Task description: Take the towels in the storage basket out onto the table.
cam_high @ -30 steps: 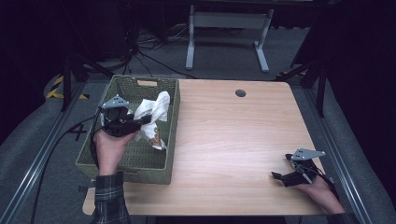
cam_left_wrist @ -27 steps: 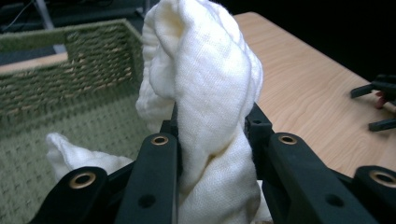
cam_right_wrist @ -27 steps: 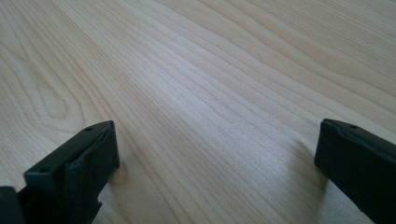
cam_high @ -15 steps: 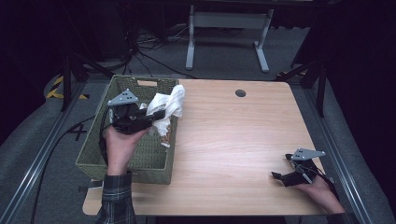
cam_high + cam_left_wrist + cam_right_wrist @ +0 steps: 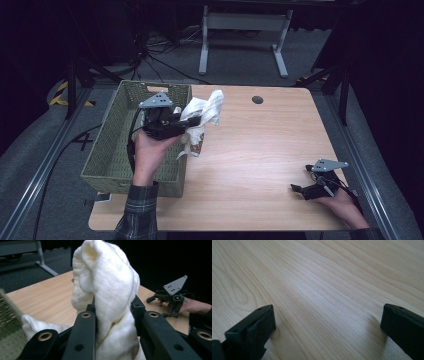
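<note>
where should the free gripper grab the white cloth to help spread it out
Best bet is the loose top fold of the white cloth, which sticks up and out past the left gripper that pinches its bunched middle. The right gripper, open and low on the table, could come from the table side, level, since the green basket blocks the other side.

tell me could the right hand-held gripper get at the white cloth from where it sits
Probably yes: bare table lies between the right hand-held gripper and the white cloth, though the left hand-held gripper holds it up by the basket, across the table.
</note>
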### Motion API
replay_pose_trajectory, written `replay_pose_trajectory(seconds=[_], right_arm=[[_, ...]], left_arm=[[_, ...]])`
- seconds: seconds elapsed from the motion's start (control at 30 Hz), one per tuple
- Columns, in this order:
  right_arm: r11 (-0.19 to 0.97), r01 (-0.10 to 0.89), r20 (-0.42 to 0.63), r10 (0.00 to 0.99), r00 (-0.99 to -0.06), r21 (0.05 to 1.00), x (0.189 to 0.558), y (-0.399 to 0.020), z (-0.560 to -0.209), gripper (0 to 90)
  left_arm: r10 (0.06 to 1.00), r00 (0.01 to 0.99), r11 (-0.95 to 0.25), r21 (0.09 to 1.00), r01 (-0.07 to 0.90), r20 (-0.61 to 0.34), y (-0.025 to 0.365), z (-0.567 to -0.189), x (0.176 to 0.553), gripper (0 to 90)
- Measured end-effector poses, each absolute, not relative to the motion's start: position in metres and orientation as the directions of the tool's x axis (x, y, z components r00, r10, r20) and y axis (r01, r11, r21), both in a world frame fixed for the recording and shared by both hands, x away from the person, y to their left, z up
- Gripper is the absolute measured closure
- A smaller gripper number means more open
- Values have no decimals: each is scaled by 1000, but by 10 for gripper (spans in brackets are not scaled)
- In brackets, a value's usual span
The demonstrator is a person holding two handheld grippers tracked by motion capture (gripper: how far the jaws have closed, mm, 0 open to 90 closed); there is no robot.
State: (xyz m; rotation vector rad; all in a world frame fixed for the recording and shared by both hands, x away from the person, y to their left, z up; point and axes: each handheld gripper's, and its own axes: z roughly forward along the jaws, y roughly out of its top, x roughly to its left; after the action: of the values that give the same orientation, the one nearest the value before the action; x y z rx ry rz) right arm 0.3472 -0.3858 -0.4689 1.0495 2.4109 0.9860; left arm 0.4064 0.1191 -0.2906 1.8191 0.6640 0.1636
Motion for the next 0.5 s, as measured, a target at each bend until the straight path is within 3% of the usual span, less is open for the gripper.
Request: replay_pose_trajectory(seconds=[0.5], right_arm=[[490, 508, -27, 738, -675, 709, 347, -386, -469, 2]], left_arm=[[396, 889, -268, 897, 351, -230, 54, -300, 415, 737]])
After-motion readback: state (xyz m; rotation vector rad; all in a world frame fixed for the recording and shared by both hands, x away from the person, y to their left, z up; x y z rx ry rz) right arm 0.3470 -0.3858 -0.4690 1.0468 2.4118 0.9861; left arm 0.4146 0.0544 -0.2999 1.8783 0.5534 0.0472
